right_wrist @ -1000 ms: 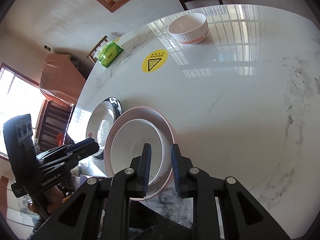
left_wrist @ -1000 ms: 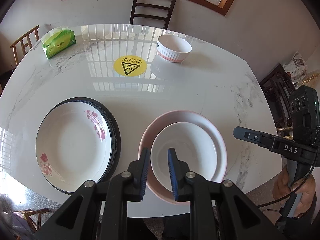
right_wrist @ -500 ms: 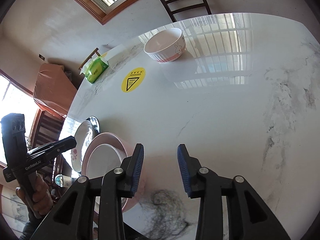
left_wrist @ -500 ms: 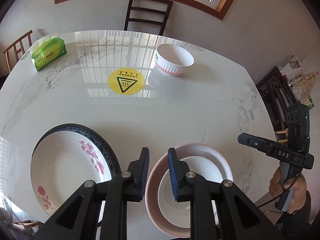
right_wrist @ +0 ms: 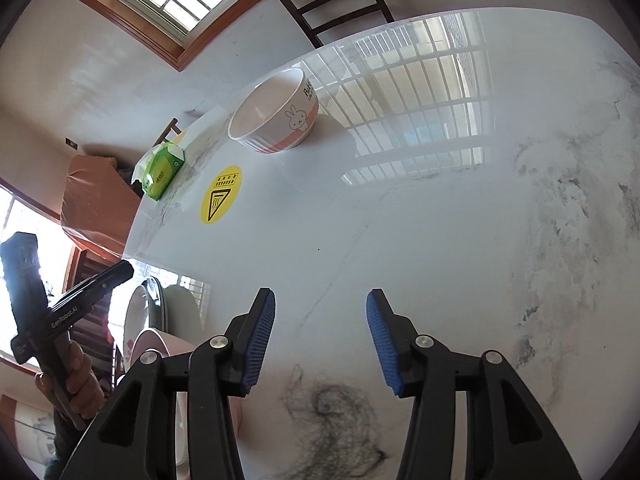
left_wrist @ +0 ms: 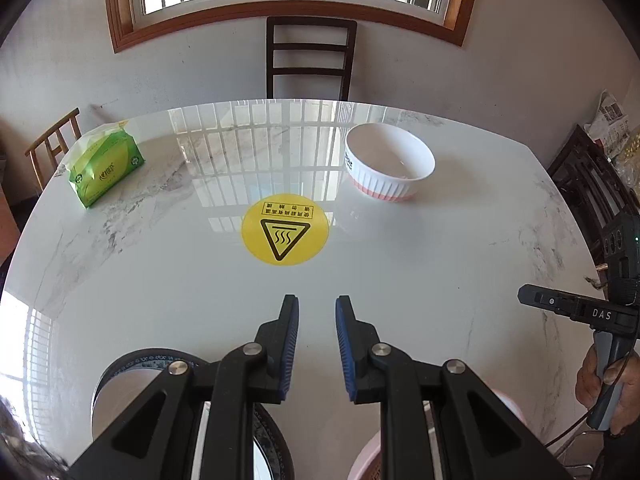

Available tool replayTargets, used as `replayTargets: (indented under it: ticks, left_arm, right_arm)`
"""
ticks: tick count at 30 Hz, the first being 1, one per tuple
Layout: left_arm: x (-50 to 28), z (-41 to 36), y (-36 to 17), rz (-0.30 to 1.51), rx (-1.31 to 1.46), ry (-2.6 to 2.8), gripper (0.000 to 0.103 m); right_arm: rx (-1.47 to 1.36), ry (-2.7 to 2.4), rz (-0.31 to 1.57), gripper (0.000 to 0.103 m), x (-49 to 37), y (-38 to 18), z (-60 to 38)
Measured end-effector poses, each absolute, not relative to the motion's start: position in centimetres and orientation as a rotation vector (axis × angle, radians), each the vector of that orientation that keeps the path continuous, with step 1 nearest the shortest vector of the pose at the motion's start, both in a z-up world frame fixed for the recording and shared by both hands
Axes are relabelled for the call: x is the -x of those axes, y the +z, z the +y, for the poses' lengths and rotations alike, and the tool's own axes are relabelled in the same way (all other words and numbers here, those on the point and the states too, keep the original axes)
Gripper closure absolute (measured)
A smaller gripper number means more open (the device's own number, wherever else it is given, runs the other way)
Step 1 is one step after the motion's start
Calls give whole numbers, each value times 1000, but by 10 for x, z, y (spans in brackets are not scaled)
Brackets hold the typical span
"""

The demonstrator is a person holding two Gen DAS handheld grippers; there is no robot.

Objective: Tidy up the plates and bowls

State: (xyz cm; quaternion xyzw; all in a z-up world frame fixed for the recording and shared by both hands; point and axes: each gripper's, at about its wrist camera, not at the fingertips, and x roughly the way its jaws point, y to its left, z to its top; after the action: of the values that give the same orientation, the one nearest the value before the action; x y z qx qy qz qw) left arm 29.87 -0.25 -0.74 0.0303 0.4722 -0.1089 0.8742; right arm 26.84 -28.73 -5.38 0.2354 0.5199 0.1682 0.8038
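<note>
A white ribbed bowl [left_wrist: 390, 162] with a pink base and a rabbit print stands at the far right of the marble table [left_wrist: 160, 280]; it also shows in the right wrist view [right_wrist: 276, 114]. A dark-rimmed floral plate [left_wrist: 132, 376] and a pink plate [left_wrist: 366, 460] lie at the near edge, mostly hidden under my left gripper [left_wrist: 317, 344], which is slightly open and empty. My right gripper [right_wrist: 321, 340] is open and empty above bare table; the floral plate [right_wrist: 134, 320] and the pink plate [right_wrist: 154, 344] lie to its left.
A green tissue pack [left_wrist: 104, 166] lies at the far left. A yellow hot-surface sticker [left_wrist: 285, 229] marks the table's middle. A dark chair [left_wrist: 310, 60] stands behind the table, a wooden chair [left_wrist: 54, 140] at the left.
Both grippers have drawn back and tilted up from the stacked pink plate. The right gripper has opened wide; the left has opened a little. The plates have slid to the bottom of both views.
</note>
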Motion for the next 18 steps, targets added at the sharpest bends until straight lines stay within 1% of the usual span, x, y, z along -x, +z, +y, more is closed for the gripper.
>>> replayTargets:
  ticks: [6, 11, 15, 16, 18]
  left_arm:
    - [-325, -9, -11, 933, -121, -216, 83]
    - [-348, -19, -15, 908, -154, -228, 83]
    - [-367, -25, -18, 898, -161, -259, 83]
    - [-372, -26, -18, 900, -160, -267, 83]
    - [-379, -30, -19, 914, -143, -296, 83]
  right_arm:
    - [-526, 357, 1089, 54, -292, -57, -290]
    - [-549, 366, 1053, 50, -315, -48, -291]
    - [-578, 378, 1013, 39, -336, -38, -293]
    - [-585, 382, 1004, 38, -341, -37, -294]
    - [-594, 387, 998, 37, -351, -36, -293]
